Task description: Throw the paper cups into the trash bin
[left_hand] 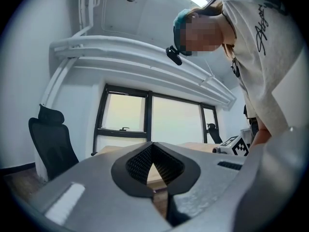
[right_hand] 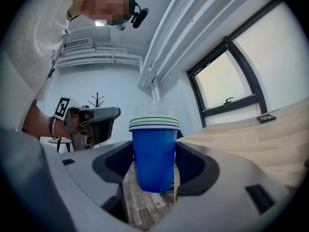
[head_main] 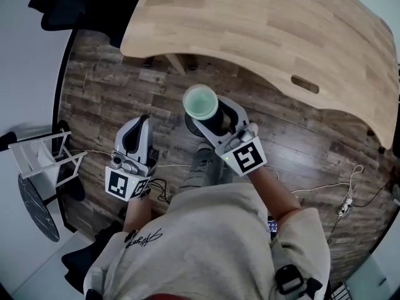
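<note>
A stack of blue paper cups (head_main: 200,102) with a pale green inside stands upright in my right gripper (head_main: 211,112), which is shut on it over the wooden floor. In the right gripper view the blue cup stack (right_hand: 154,153), with thin rim lines at its top, sits between the two jaws of the right gripper (right_hand: 153,170). A dark round thing (head_main: 189,127) lies on the floor right under the cups, mostly hidden. My left gripper (head_main: 139,122) hangs to the left of the cups, shut and empty. In its own view the left gripper (left_hand: 153,146) has its tips touching.
A light wooden table (head_main: 262,30) fills the far side, with a black chair (head_main: 81,5) at its left end. A white rack (head_main: 44,155) stands at the left wall. Cables and a power strip (head_main: 344,205) lie on the floor at the right.
</note>
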`<action>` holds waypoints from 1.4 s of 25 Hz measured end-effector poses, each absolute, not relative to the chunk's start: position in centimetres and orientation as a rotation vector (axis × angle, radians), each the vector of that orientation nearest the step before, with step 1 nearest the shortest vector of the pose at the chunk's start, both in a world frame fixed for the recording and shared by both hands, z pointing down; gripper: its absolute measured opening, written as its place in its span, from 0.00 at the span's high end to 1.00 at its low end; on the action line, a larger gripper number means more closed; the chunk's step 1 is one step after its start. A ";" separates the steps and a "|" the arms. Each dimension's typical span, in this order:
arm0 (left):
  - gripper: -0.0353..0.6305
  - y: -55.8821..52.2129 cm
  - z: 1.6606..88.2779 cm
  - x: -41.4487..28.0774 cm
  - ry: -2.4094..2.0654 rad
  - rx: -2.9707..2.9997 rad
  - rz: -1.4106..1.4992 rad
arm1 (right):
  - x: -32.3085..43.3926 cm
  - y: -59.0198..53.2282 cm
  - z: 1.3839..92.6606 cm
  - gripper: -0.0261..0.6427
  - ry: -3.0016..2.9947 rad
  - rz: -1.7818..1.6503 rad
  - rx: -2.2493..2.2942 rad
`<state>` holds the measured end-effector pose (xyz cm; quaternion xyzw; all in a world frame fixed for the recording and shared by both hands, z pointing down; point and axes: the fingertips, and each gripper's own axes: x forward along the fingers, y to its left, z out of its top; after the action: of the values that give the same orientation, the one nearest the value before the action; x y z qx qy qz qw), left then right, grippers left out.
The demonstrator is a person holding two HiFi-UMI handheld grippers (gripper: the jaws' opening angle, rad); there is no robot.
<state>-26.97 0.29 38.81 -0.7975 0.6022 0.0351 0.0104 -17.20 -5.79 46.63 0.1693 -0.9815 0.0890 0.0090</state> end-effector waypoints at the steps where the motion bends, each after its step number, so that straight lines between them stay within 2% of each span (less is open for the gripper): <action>1: 0.94 0.3 39.3 -27.2 1.882 -2.490 0.112 | -17.4 -5.5 47.6 0.55 -3.050 0.283 0.522; 20: 0.94 1.6 48.7 -30.8 1.976 -2.501 0.129 | -20.9 -2.2 65.1 0.55 -2.877 0.359 0.397; 35: 0.94 2.8 54.0 -31.0 2.015 -2.536 0.136 | -21.8 0.9 79.6 0.55 -2.712 0.333 0.300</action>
<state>-31.00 2.75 53.98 -0.7813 0.6207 0.0420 -0.0502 -21.82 0.85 79.55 0.1072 -0.9677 0.1188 0.1950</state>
